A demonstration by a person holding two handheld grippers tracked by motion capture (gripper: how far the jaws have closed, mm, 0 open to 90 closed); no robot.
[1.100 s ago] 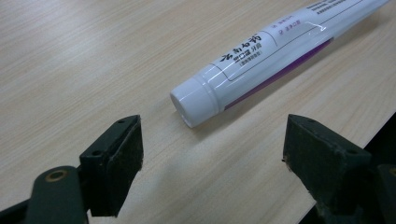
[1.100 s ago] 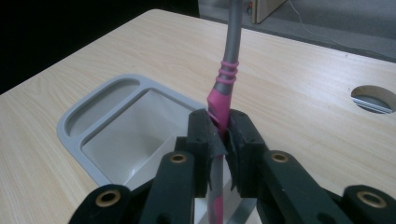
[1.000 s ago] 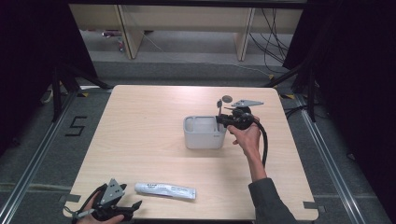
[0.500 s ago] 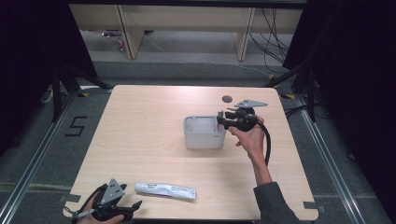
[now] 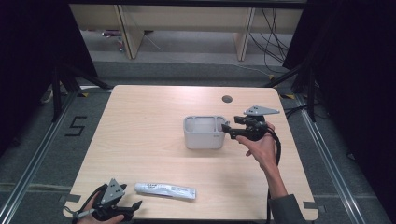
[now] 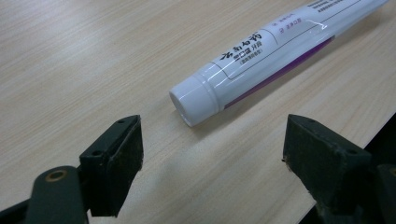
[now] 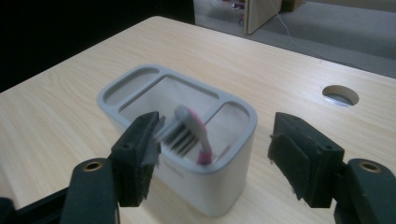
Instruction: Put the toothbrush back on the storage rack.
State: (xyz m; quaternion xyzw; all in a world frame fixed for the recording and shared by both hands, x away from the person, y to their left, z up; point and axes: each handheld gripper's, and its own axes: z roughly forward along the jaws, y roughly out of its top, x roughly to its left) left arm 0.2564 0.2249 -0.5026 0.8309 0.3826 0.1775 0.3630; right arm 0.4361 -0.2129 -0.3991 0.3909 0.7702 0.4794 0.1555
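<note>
With its jaws spread wide and nothing between the pads, the right gripper sits just beside the right end of the grey holder; the jaws have just been opening. In the right gripper view the toothbrush stands head-up in the nearest end slot of the holder, leaning a little, its bristles close to the left pad but, as far as the blur allows, not pressed by it. Judged step: release of the brush into its slot, then withdrawal.

To do this well:
- Back the gripper straight off along its own line, level or slightly up, so neither pad brushes the bristles or the holder's rim.
- Keep the jaws wide until clear; the brush is light and a nudge could tip it or drag the holder across the table.
- Check that the handle has settled in the slot before leaving it.

The left gripper rests at the near left corner of the table, held low in the person's hand. In its own view the jaws stand wide apart, empty, aimed at the white cap of the toothpaste tube, which lies flat on the wood just ahead, near the table's front edge. The tube lies well apart from the holder. Likely next job: pinch the tube across its body, behind the cap.
</note>
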